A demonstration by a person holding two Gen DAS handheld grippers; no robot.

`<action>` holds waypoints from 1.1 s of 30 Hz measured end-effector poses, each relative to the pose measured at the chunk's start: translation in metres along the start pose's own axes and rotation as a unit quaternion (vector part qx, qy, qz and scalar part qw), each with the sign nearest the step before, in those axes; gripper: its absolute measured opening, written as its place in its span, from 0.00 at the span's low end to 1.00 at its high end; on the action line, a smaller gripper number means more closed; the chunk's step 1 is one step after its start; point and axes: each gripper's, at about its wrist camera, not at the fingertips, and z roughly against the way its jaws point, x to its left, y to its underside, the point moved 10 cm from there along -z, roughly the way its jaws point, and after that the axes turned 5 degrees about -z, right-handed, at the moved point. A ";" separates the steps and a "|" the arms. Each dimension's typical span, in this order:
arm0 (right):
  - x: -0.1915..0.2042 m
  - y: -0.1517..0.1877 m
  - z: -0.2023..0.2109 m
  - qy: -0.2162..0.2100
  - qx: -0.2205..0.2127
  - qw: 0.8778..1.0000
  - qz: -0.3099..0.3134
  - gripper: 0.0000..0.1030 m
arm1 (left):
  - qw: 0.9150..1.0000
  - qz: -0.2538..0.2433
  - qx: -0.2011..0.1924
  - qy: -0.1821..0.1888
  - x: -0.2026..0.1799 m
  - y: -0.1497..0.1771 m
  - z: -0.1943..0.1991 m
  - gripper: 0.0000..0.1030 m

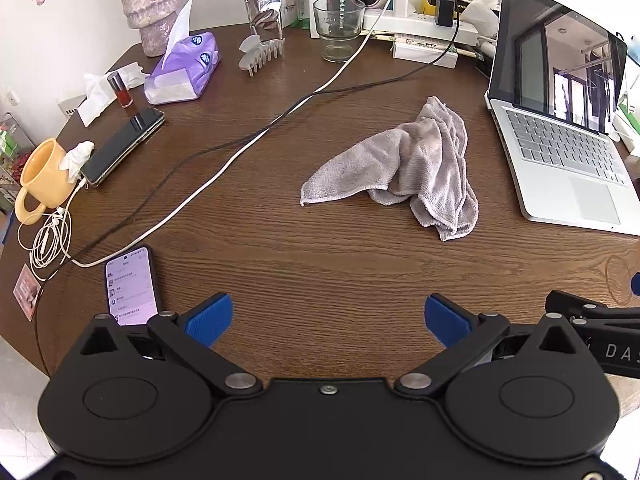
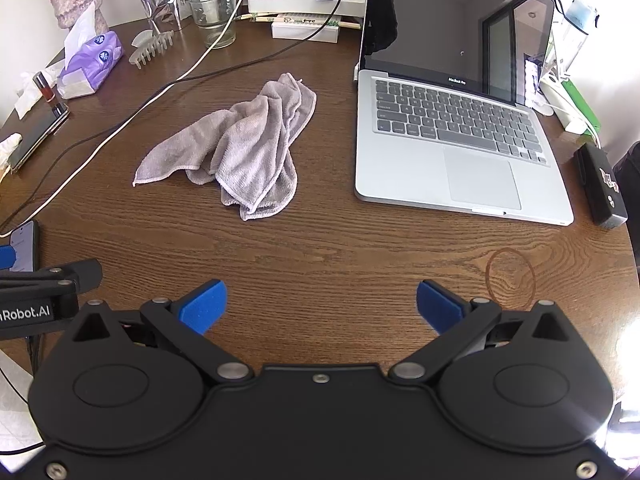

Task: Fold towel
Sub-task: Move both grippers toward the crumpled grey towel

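The grey towel [image 1: 404, 168] [image 2: 240, 148] is lying crumpled and unfolded on the brown worktop [image 1: 320, 264], well ahead of both units. The left hand-held gripper [image 1: 328, 320] is hovering with its blue pads [image 1: 210, 318] spread wide apart, gripping nothing. The right hand-held gripper [image 2: 322, 308] is likewise standing spread and unloaded. An open laptop [image 2: 460, 136] is sitting to the right of the towel.

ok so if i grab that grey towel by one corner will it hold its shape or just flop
Likely flop: the towel lies crumpled in soft folds, so it should drape and unfurl when lifted. It looks thin, so probably light. Its looped pile should grip rather than slip, and it may drag on the wooden table.
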 end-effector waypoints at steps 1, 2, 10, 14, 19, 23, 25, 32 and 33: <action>-0.002 -0.001 0.000 0.000 0.001 1.000 0.000 0.99 | 1.000 0.000 0.000 -0.001 0.000 0.000 0.000 1.00; -0.003 -0.002 0.000 0.001 0.000 1.000 0.000 0.99 | 1.000 0.000 0.001 -0.002 0.001 0.000 -0.001 1.00; 0.000 -0.005 -0.005 0.009 -0.006 1.000 -0.002 0.99 | 1.000 0.001 0.004 -0.007 0.002 -0.002 -0.005 1.00; -0.001 -0.008 -0.007 0.005 -0.005 1.000 -0.002 0.99 | 1.000 0.003 0.004 -0.006 0.003 -0.001 -0.008 1.00; 0.008 -0.012 -0.016 0.007 -0.019 1.000 0.020 0.99 | 1.000 -0.003 0.005 -0.017 0.006 -0.002 -0.018 1.00; 0.018 -0.017 -0.033 -0.005 -0.021 0.998 0.054 0.99 | 1.000 -0.013 0.008 -0.026 0.010 -0.004 -0.035 1.00; 0.023 -0.020 -0.044 -0.019 -0.019 0.998 0.065 0.99 | 0.999 -0.018 0.009 -0.029 0.011 -0.005 -0.044 1.00; 0.040 -0.043 -0.067 -0.105 -0.071 0.987 0.101 0.99 | 0.998 -0.033 0.013 -0.053 0.026 -0.010 -0.075 1.00; 0.042 -0.044 -0.071 -0.106 -0.070 0.986 0.108 0.99 | 0.998 -0.036 0.015 -0.052 0.029 -0.011 -0.081 1.00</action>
